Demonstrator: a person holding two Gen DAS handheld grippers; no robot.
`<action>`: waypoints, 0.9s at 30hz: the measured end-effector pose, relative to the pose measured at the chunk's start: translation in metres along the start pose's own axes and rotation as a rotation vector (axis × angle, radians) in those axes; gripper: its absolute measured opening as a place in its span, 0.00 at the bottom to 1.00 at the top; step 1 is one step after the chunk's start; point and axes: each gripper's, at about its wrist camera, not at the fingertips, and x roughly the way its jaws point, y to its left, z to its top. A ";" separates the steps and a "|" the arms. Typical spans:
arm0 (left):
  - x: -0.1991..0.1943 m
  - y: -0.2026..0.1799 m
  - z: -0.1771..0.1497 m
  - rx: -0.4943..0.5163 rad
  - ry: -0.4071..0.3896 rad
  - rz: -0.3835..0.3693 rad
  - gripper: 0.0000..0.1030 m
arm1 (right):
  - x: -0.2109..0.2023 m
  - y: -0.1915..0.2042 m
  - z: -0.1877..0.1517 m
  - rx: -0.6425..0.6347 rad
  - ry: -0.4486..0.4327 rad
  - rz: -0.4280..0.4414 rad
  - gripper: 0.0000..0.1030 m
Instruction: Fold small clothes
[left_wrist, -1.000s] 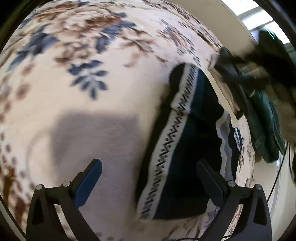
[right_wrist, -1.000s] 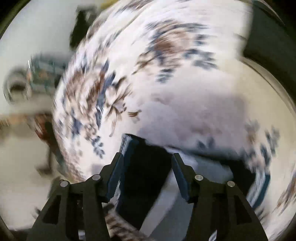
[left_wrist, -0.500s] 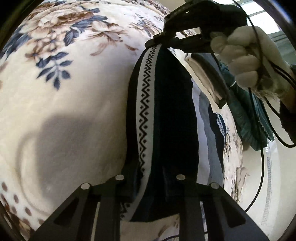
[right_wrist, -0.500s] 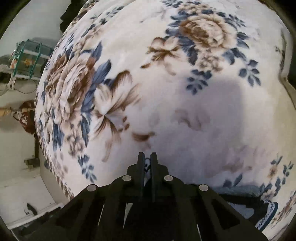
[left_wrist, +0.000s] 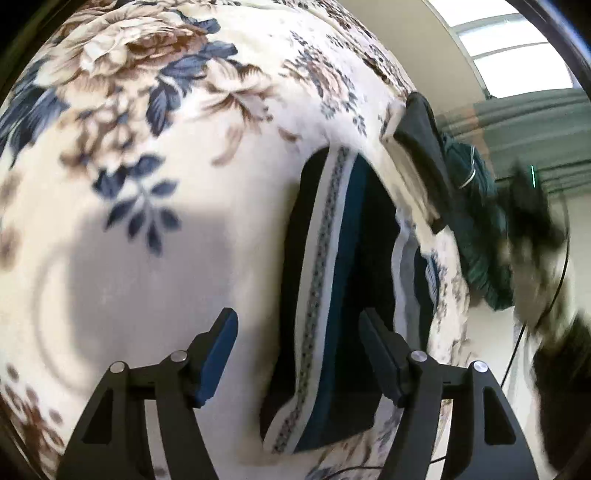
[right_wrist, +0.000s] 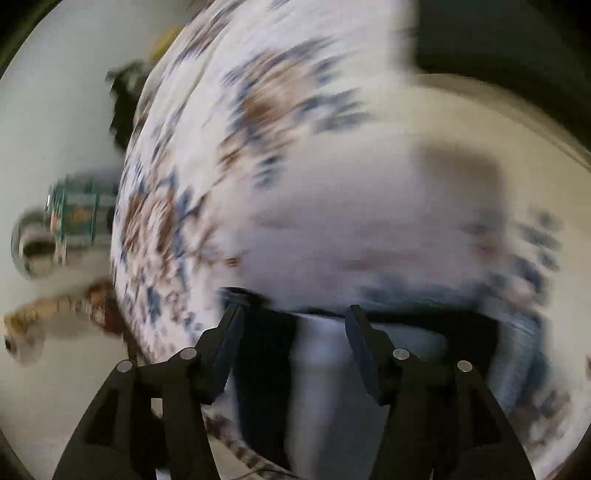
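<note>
- Half a second ago both our grippers were clamped on the garment, holding its patterned band taut between them; now the left gripper (left_wrist: 297, 354) has let go, with its jaws wide apart and nothing between them.
- The right gripper (right_wrist: 291, 345) has let go too: its jaws stand apart, and its view is smeared with motion, so we judge it is swinging away from the cloth.
- The garment (left_wrist: 332, 295) now lies on the floral blanket (left_wrist: 155, 206), a long dark strip with its zigzag band on the left side and a grey and blue layer showing along its right edge.
- In the right view the garment (right_wrist: 317, 354) sits low, just beyond the fingertips, dark with a pale patch; blur hides its finer shape.
- We read this as a fold just laid down and released: the cloth looks narrowed and flat, not bunched.
- Beyond it, at the blanket's far edge, lies a pile (left_wrist: 454, 206) of dark, pale and green cloth, well apart from the strip.
- Next we would probably fold the strip end to end, so the near end under the left gripper is a likely grasp.
- The risk we see: the loose right-hand layer may slip out when lifted.
</note>
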 end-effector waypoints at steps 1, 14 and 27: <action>0.001 -0.001 0.007 -0.002 -0.004 -0.007 0.64 | -0.016 -0.021 -0.008 0.029 -0.032 -0.021 0.58; 0.088 -0.037 0.097 0.113 0.054 0.050 0.26 | 0.030 -0.206 -0.060 0.375 -0.040 0.220 0.60; 0.078 -0.014 0.104 -0.031 0.043 0.003 0.30 | 0.013 -0.175 -0.037 0.272 -0.151 0.162 0.10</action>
